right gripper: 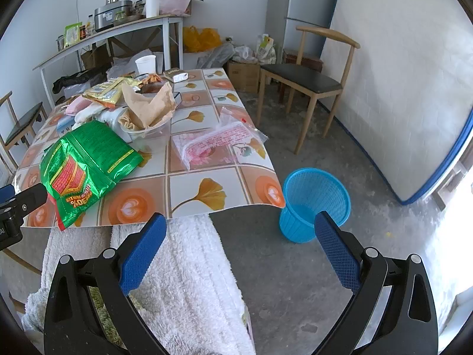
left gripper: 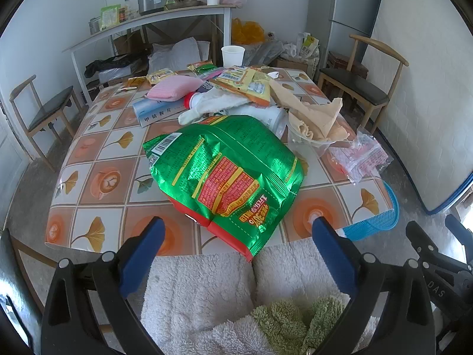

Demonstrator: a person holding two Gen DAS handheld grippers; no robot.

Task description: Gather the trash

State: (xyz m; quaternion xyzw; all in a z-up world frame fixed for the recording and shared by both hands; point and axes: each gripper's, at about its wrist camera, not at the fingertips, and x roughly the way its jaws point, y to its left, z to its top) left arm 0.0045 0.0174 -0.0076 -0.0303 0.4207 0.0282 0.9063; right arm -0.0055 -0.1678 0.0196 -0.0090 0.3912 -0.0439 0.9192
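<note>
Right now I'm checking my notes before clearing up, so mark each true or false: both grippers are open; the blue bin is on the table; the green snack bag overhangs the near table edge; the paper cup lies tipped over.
1. Both the left gripper and right gripper are open and empty: true.
2. The blue bin is on the table: false, it stands on the floor beside the table's corner.
3. The green snack bag overhangs the near edge: true.
4. The paper cup lies tipped over: false, it stands upright.

Beyond my table's [right gripper: 207, 159] far edge, a long white shelf [right gripper: 112, 34] carries a steel cooker [right gripper: 112, 14] and paper roll [right gripper: 152, 3]; a wooden chair [right gripper: 310, 80] stands off its right side, a refrigerator [left gripper: 354, 3] behind.
</note>
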